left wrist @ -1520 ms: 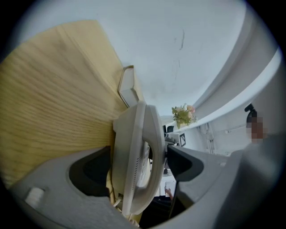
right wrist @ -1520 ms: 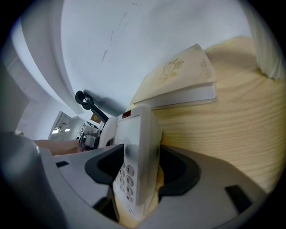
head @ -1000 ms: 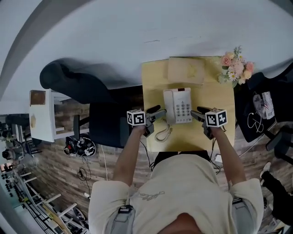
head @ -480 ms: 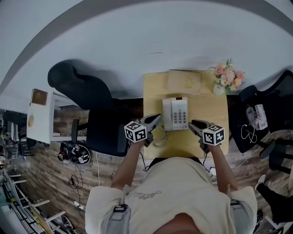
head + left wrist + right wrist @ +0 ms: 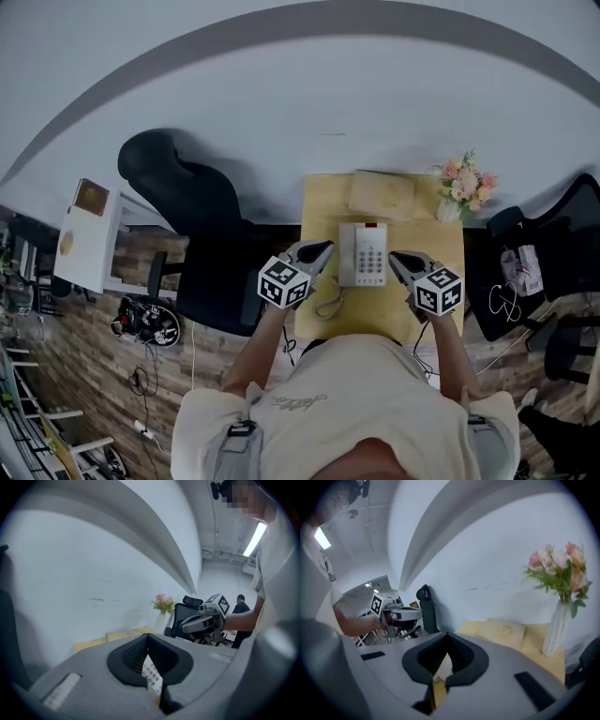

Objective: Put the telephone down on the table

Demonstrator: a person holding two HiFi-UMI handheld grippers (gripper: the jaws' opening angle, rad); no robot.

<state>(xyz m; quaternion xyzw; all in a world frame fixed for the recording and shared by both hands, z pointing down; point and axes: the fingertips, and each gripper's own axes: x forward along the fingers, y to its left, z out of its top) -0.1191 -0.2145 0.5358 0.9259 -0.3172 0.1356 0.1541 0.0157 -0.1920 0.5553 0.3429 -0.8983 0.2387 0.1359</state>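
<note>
Telephone (image 5: pixel 364 255) lies flat on the surface (image 5: pixel 433 230), receiver seated. Left hand-held gripper (image 5: pixel 322 250) and right hand-held gripper (image 5: pixel 399 260) flank it, both closed and empty. Placement looks done. I'd retreat clear of the coiled cord (image 5: pixel 329 302).

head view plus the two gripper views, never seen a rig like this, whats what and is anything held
A person holds a two-jaw tool in each hand: the left gripper and the right gripper. The head view comes from a camera on the person's head, looking down; each gripper view looks along that tool's jaws. On the yellow table are a white telephone, a tan pad and a vase of flowers. Both pairs of jaws are shut on nothing, the right pair having just closed; the telephone rests on the table.
</note>
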